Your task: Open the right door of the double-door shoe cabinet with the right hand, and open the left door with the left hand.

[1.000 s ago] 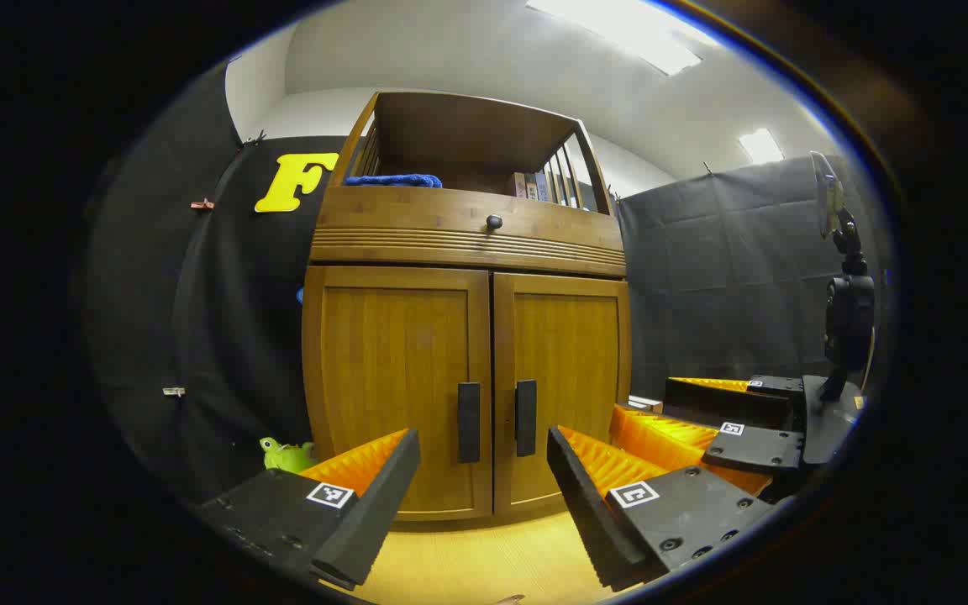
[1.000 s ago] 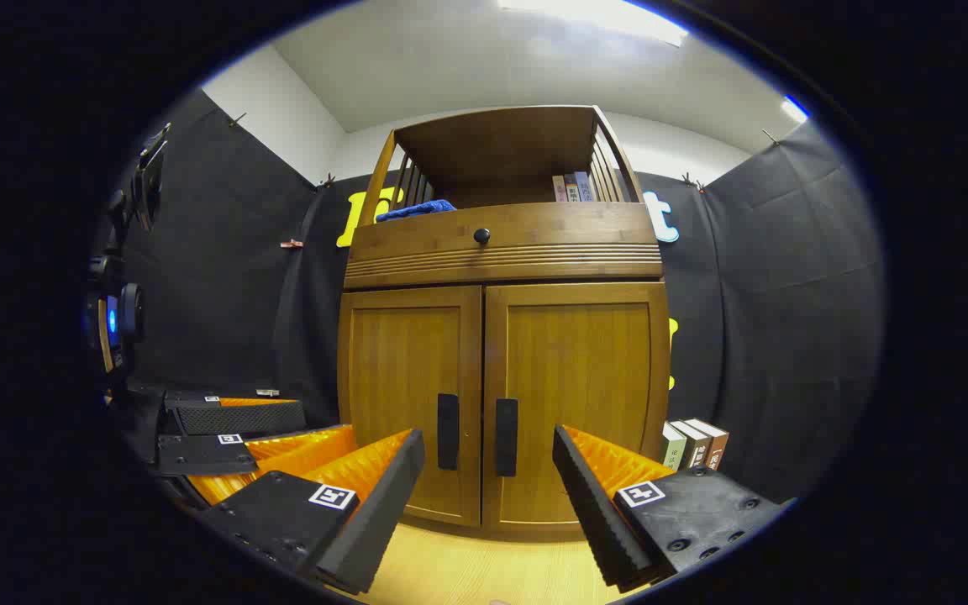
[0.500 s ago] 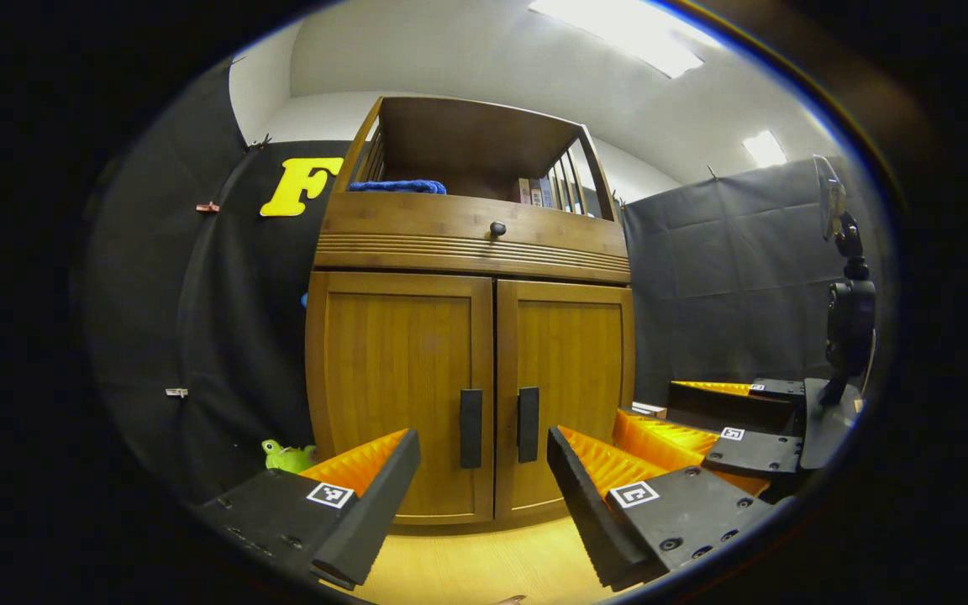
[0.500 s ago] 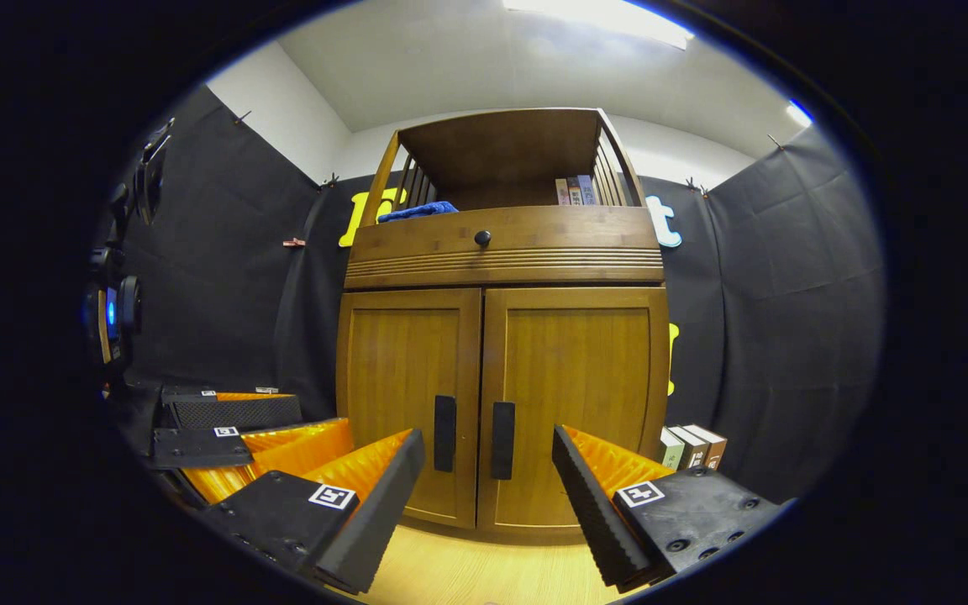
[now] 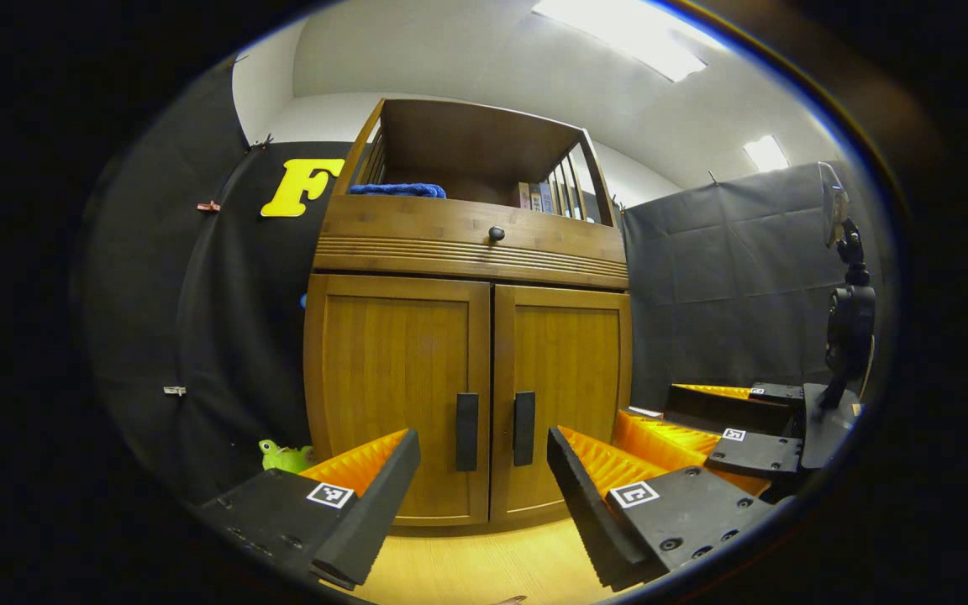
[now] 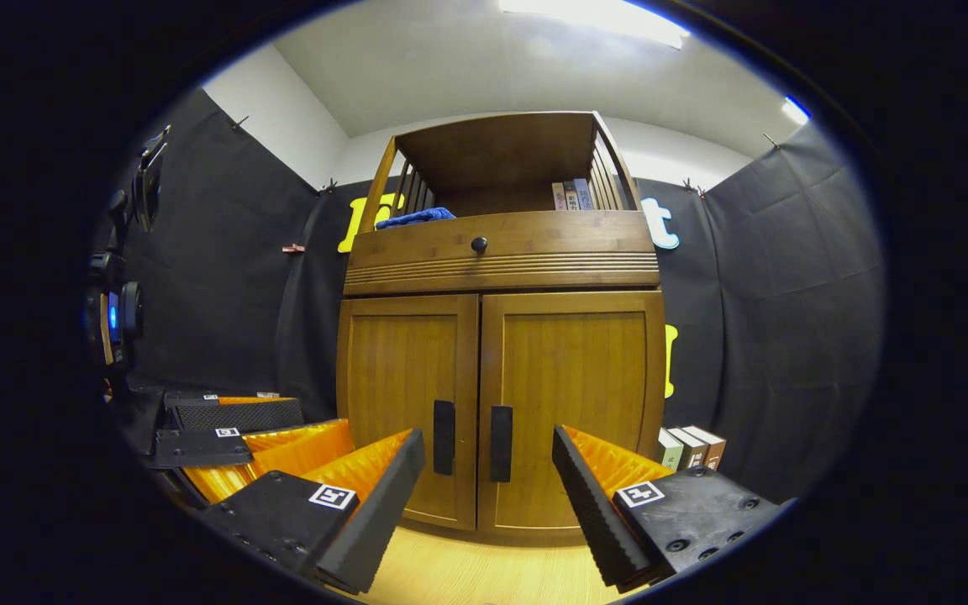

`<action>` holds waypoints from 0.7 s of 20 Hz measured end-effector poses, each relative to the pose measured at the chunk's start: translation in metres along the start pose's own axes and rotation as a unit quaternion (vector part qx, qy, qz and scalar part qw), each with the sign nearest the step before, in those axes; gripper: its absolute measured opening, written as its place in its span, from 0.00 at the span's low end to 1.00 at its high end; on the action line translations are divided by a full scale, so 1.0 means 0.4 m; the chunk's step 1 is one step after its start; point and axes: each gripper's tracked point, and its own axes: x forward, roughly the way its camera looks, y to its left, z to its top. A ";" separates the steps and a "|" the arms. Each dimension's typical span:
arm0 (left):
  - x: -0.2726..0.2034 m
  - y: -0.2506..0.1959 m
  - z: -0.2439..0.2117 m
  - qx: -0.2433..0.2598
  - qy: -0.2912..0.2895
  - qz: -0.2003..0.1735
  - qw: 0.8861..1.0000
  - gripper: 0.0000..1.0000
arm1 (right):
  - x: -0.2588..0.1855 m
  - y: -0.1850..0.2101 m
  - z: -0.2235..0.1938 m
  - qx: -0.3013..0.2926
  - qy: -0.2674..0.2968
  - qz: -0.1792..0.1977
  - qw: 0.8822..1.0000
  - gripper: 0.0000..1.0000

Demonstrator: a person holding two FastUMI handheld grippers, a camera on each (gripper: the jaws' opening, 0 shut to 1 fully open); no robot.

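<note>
The wooden shoe cabinet (image 5: 467,252) (image 6: 501,252) stands ahead with both doors closed. The left door (image 5: 396,395) (image 6: 404,403) and the right door (image 5: 568,386) (image 6: 572,403) each carry a dark vertical handle by the middle seam: left handle (image 5: 467,432) (image 6: 444,426), right handle (image 5: 523,428) (image 6: 501,432). My left gripper (image 5: 484,496) is open, short of the cabinet, with nothing between its fingers. My right gripper (image 6: 488,496) is open too, also apart from the doors. In the left gripper view the right gripper (image 5: 702,424) shows at the right; in the right gripper view the left gripper (image 6: 240,433) shows at the left.
A drawer with a round knob (image 5: 496,233) sits above the doors. A blue cloth (image 5: 396,191) and books (image 6: 572,195) lie on the open top shelf. A green toy (image 5: 282,456) sits on the floor left of the cabinet, several books (image 6: 692,445) stand at its right. Light wooden floor (image 6: 467,571) lies in front.
Both cameras have shifted slightly, so the cabinet sits a little lower in both views and its handles have edged left. Both grippers stay open and the doors stay closed.
</note>
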 end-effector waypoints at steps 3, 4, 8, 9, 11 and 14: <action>-0.001 0.004 -0.002 0.000 0.000 0.001 1.000 0.95 | 0.000 -0.001 -0.001 0.000 0.001 -0.001 1.000 0.96; -0.001 0.004 -0.001 0.000 0.001 0.002 1.000 0.95 | 0.002 -0.002 -0.002 -0.001 0.002 -0.001 1.000 0.96; 0.002 0.010 0.002 -0.002 -0.002 0.001 1.000 0.95 | 0.020 0.000 -0.013 -0.002 0.007 -0.002 1.000 0.96; 0.003 0.014 0.000 -0.003 -0.002 0.001 1.000 0.95 | 0.027 0.001 -0.016 -0.002 0.008 -0.002 1.000 0.96; 0.006 0.020 0.001 -0.004 -0.003 0.002 1.000 0.95 | 0.046 0.000 -0.022 -0.001 0.010 -0.002 1.000 0.96; 0.008 0.030 -0.001 -0.005 -0.002 0.003 1.000 0.95 | 0.081 0.002 -0.035 -0.001 0.014 0.000 1.000 0.96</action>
